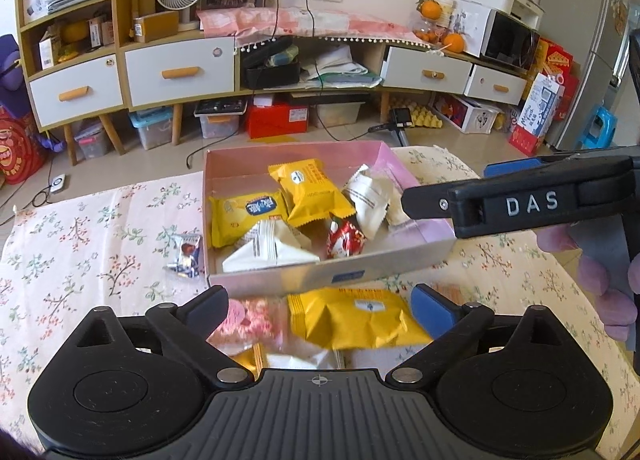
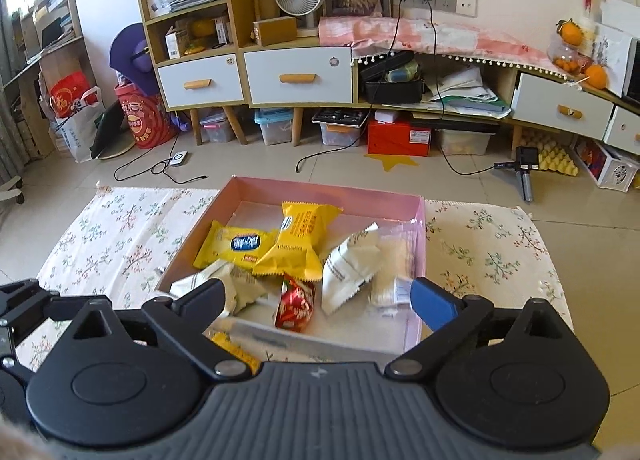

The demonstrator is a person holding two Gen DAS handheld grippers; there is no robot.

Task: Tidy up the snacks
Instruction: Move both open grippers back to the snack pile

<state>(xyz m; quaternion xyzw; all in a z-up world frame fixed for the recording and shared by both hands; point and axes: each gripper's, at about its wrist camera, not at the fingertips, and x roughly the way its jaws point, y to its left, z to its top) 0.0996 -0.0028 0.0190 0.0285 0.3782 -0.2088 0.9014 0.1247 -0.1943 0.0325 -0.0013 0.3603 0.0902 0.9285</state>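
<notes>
Left wrist view: looks forward and down over its tool [image 1: 316, 306], close to the box [image 1: 320, 272] ahead on the counter [image 1: 100, 244]. Right wrist view: same tilt, close, the box [image 2: 420, 227] directly ahead of its tool [image 2: 316, 298]. Both share box, counter and the cabinet [image 1: 180, 67] wall beyond.

snacks [image 1: 304, 195] – heaped in pink box [image 1: 328, 278]

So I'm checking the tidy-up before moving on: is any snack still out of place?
Yes. A small silver-wrapped candy lies on the tablecloth left of the pink box, and a yellow packet sits in front of it; the rest are inside.
</notes>
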